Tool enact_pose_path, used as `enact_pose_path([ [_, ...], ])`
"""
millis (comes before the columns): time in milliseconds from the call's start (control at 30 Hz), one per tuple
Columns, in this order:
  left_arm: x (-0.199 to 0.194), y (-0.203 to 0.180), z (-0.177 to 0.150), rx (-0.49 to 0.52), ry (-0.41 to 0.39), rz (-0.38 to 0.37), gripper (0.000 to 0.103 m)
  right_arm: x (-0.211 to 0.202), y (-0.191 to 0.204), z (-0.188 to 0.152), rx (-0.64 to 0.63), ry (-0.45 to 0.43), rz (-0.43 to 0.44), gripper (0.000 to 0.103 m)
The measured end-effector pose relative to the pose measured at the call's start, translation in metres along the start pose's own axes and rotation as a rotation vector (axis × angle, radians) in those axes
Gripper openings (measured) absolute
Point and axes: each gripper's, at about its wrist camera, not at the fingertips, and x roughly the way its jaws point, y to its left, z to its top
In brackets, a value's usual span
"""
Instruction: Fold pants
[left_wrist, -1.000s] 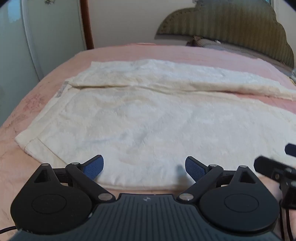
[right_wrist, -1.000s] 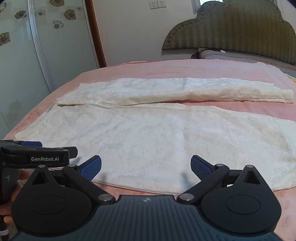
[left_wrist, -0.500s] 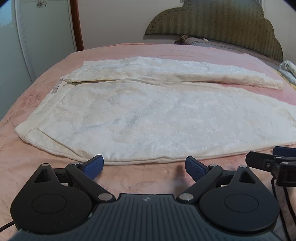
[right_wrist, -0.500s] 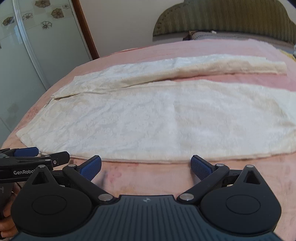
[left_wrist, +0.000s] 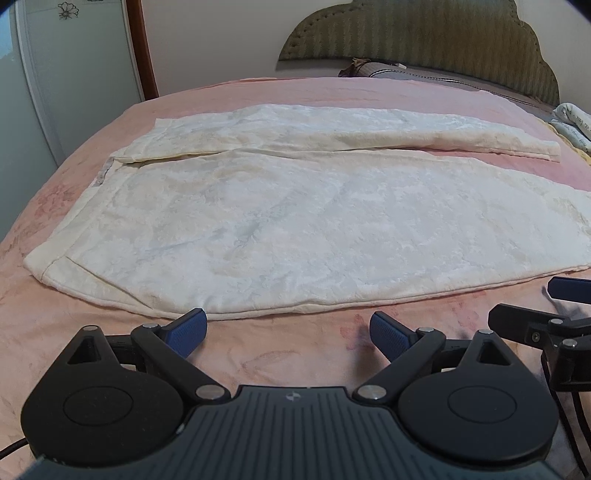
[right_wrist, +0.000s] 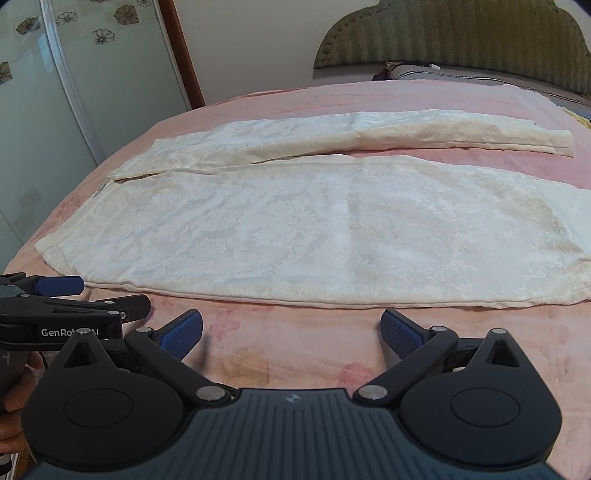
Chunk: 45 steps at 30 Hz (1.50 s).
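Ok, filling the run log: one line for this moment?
stage: pre-grasp | pants: flat on bed, unfolded | left tongs: open, empty | right tongs: open, empty

The pants (left_wrist: 280, 229) are cream-white with a faint woven floral pattern, spread flat across a pink bedspread (left_wrist: 295, 92). The waistband lies to the left and both legs run to the right. The near leg is broad and smooth, while the far leg is narrower and parts from it toward the hem.
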Motion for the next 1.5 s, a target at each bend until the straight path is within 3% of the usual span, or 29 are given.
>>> enact_pose_path([
  [467, 0.002, -0.004, -0.002, 0.014, 0.002, -0.003, 0.097, -0.004, 0.007, 0.001, -0.047, -0.021, 0.044, 0.103],
  [900, 0.0, -0.001, -0.002, -0.009, -0.002, -0.006, 0.097, -0.016, -0.015, 0.009, 0.151, 0.02, -0.059, 0.103],
  [933, 0.0, -0.001, -0.002, -0.01, -0.001, -0.006, 0.097, -0.026, -0.016, 0.01, 0.174, -0.019, -0.057, 0.103],
  [1033, 0.001, 0.0, -0.003, -0.015, -0.001, -0.01, 0.097, -0.055, -0.02, 0.002, 0.212, -0.263, -0.027, 0.103],
  [1067, 0.001, 0.0, -0.003, -0.016, 0.001, -0.012, 0.097, -0.054, -0.022, 0.001, 0.195, -0.264, -0.002, 0.103],
  [1133, 0.002, 0.001, -0.002, -0.017, 0.001, -0.016, 0.097, -0.033, -0.022, 0.004, 0.157, -0.085, 0.015, 0.103],
  [1200, 0.002, 0.002, -0.002, -0.017, -0.002, -0.02, 0.097, -0.025, -0.018, 0.0, 0.137, -0.052, 0.003, 0.103],
  [1267, 0.003, 0.004, -0.001, -0.021, -0.002, -0.023, 0.097, -0.028, -0.004, -0.002, 0.06, -0.076, -0.014, 0.103],
  [1433, 0.006, 0.007, 0.002, -0.043, -0.001, -0.045, 0.097, -0.061, 0.018, 0.003, -0.093, -0.336, -0.071, 0.103],
  [1467, 0.007, 0.008, 0.002, -0.047, -0.001, -0.049, 0.097, -0.057, 0.014, 0.004, -0.083, -0.32, -0.066, 0.103],
  [1500, 0.008, 0.009, 0.003, -0.047, 0.0, -0.052, 0.097, -0.047, 0.006, 0.006, -0.05, -0.24, -0.032, 0.103],
])
